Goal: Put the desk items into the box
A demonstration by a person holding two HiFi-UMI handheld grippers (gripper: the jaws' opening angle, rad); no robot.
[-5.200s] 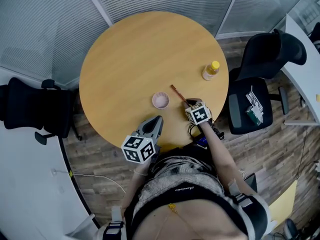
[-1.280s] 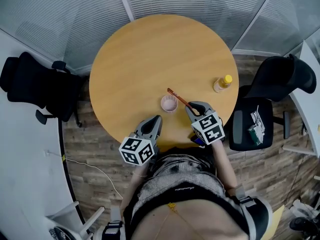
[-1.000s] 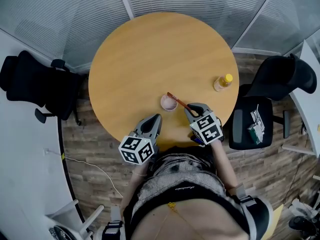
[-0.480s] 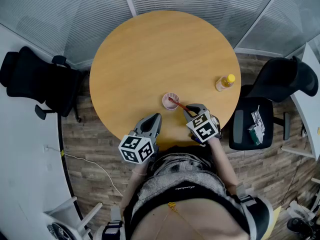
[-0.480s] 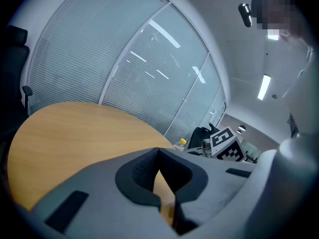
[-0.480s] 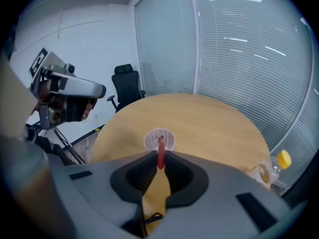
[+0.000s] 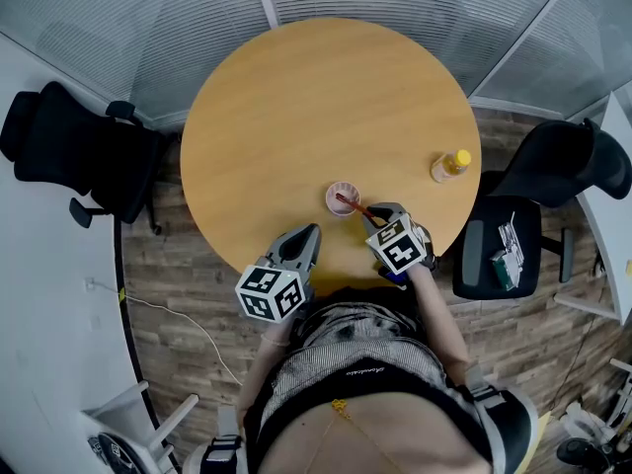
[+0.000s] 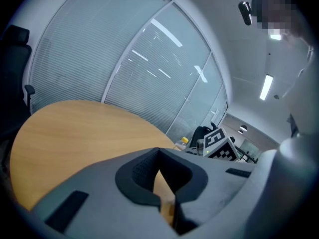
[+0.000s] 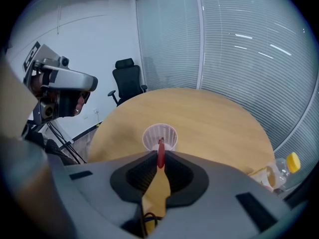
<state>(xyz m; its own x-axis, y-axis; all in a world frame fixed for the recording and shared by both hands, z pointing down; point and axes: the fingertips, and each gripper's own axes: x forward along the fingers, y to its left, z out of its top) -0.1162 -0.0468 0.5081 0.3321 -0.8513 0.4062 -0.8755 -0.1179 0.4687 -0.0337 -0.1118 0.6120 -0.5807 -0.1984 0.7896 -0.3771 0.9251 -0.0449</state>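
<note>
A small white mesh cup (image 7: 345, 191) stands on the round wooden table (image 7: 296, 107) near its front edge. My right gripper (image 7: 373, 217) is shut on a red pencil (image 7: 352, 205) and tilts steeply down. The pencil's far end reaches over the cup's mouth; whether it is inside I cannot tell. In the right gripper view the pencil (image 9: 161, 156) sticks out between the pads, in line with the cup (image 9: 160, 136). My left gripper (image 7: 308, 237) rests over the table's front edge, left of the cup, shut and empty; its tips (image 8: 158, 152) meet.
A bottle with a yellow cap (image 7: 450, 166) stands at the table's right edge. Black office chairs stand on the left (image 7: 69, 146) and on the right (image 7: 563, 166), the right seat (image 7: 491, 260) bearing small items. Glass walls with blinds close off the back.
My right gripper has sunk and tipped further down, bringing the pencil's far end from beside the cup to over its mouth. The left gripper has kept still.
</note>
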